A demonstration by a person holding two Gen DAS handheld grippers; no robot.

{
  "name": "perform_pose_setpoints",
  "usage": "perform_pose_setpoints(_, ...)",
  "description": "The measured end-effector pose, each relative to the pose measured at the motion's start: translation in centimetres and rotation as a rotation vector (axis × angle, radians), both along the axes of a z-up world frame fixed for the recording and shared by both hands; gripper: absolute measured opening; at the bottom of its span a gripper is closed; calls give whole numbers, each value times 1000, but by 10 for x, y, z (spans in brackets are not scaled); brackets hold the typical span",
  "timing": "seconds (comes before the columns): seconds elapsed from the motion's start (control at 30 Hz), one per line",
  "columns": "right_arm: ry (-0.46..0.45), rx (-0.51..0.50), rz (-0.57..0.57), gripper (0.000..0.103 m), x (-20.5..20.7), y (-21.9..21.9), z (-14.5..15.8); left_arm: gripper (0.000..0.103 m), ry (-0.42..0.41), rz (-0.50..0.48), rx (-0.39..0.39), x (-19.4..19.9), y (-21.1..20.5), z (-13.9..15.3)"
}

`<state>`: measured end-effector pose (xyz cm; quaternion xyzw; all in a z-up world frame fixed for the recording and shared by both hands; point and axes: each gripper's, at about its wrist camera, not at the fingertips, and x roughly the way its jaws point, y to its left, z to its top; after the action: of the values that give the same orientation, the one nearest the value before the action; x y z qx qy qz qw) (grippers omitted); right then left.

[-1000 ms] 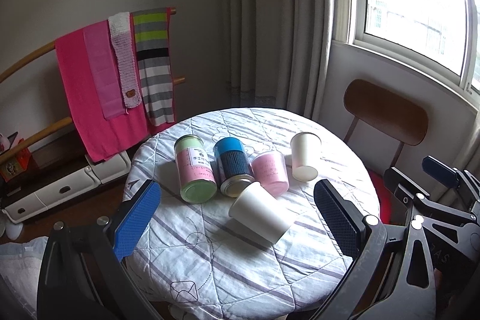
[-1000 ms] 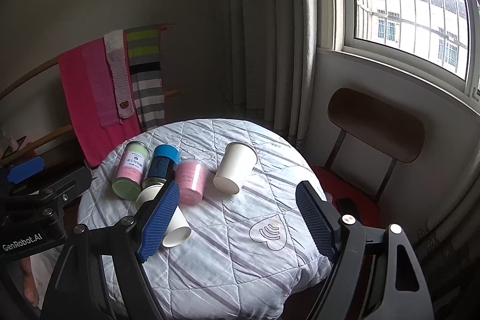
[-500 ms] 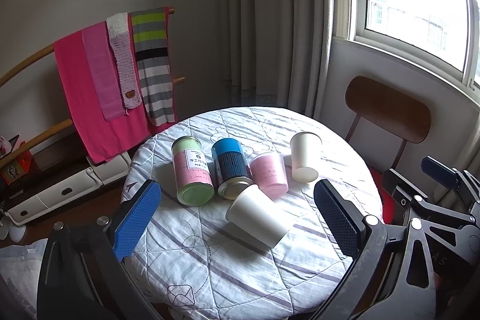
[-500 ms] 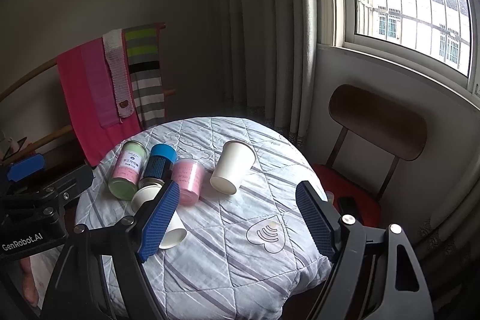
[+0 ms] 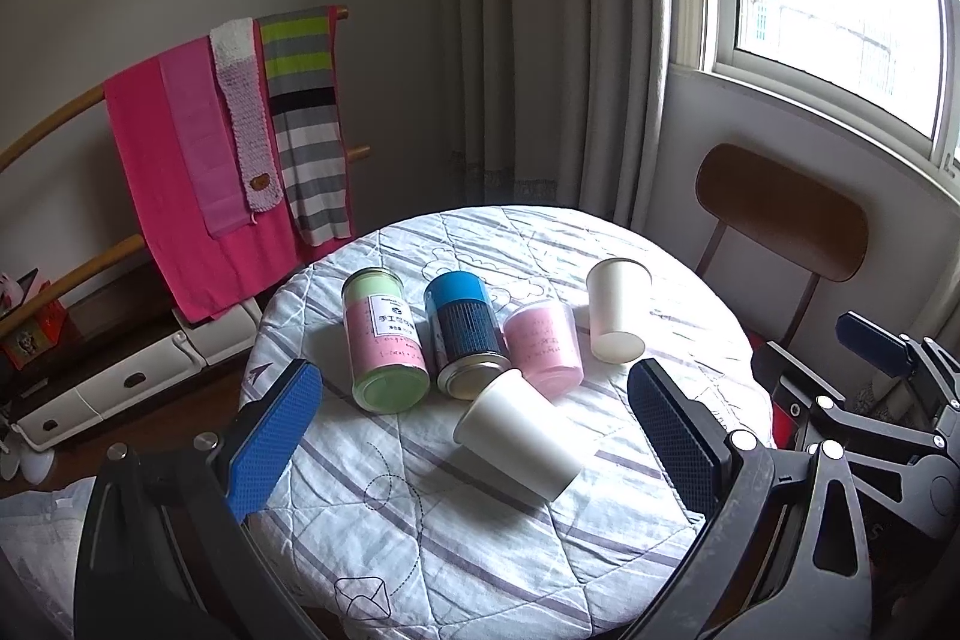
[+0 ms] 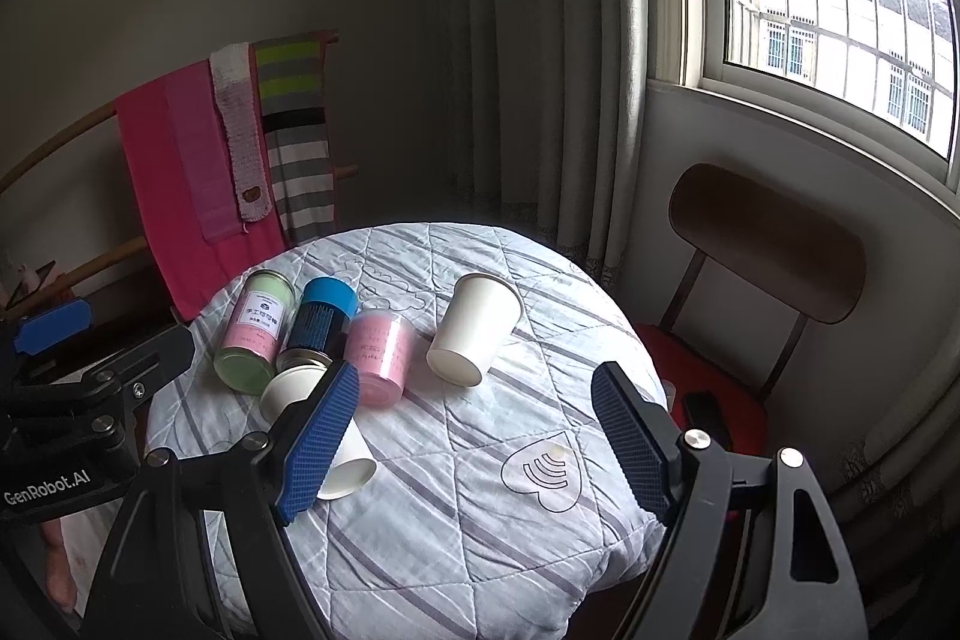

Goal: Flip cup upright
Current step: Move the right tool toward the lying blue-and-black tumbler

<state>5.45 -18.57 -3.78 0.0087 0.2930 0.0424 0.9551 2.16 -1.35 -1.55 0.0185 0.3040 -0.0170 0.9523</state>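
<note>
White paper cup (image 5: pixel 521 437) lay on its side at the table (image 5: pixel 456 550) centre — a second cup (image 5: pixel 618 311) at its 1 o'clock. Left gripper (image 5: pixel 474 442) and right gripper (image 6: pixel 480 445) hovered above, fingers apart, holding nothing.

Left wrist view looks down along its fingers from the near edge of the round table (image 5: pixel 420 550), facing the curtain and window, with the right gripper (image 5: pixel 870 400) showing at its right edge. Right wrist view sits further right, same heading, catching the left gripper (image 6: pixel 72 400) at its left edge. Both share the tabletop, the lying cups and the chair (image 6: pixel 768 244).
</note>
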Motion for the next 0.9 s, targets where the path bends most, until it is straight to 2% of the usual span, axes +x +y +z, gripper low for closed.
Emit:
perform_pose_setpoints(0.57, 47, -11, 32, 81, 32, 15, -12, 103, 63, 33, -11, 40, 18, -22)
perform_pose_setpoints(0.9, 87, -36, 65, 81, 62, 32, -18, 103, 104, 64, -28, 68, 44, -35)
